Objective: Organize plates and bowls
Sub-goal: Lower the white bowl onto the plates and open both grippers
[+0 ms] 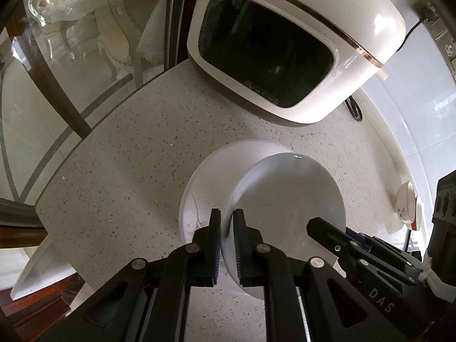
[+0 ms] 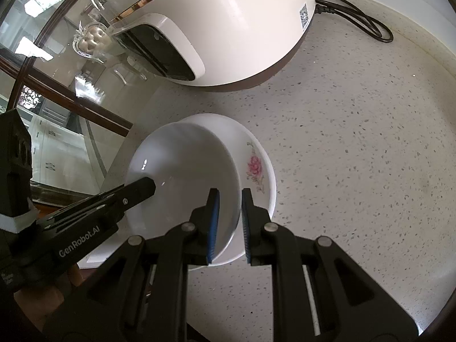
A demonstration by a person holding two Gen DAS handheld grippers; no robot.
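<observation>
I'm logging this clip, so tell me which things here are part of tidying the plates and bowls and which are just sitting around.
Part of the job:
bowl, pinched at its rim by both grippers
plate, flowered, under the bowl
left gripper
right gripper

Just sitting around:
appliance, white
cord
wall socket
counter

A plain white bowl (image 2: 185, 171) is held tilted above a flower-printed bowl (image 2: 256, 168) that rests on the speckled surface (image 2: 356, 156). The plain bowl's near rim is straddled by the right gripper (image 2: 230, 199), one finger inside and one outside, with a gap visible at the outer pad. The far side of the bowl is reached by the left gripper (image 2: 142, 188). A white appliance (image 2: 213, 22) and its black cord (image 2: 356, 14) are seen behind.
</observation>
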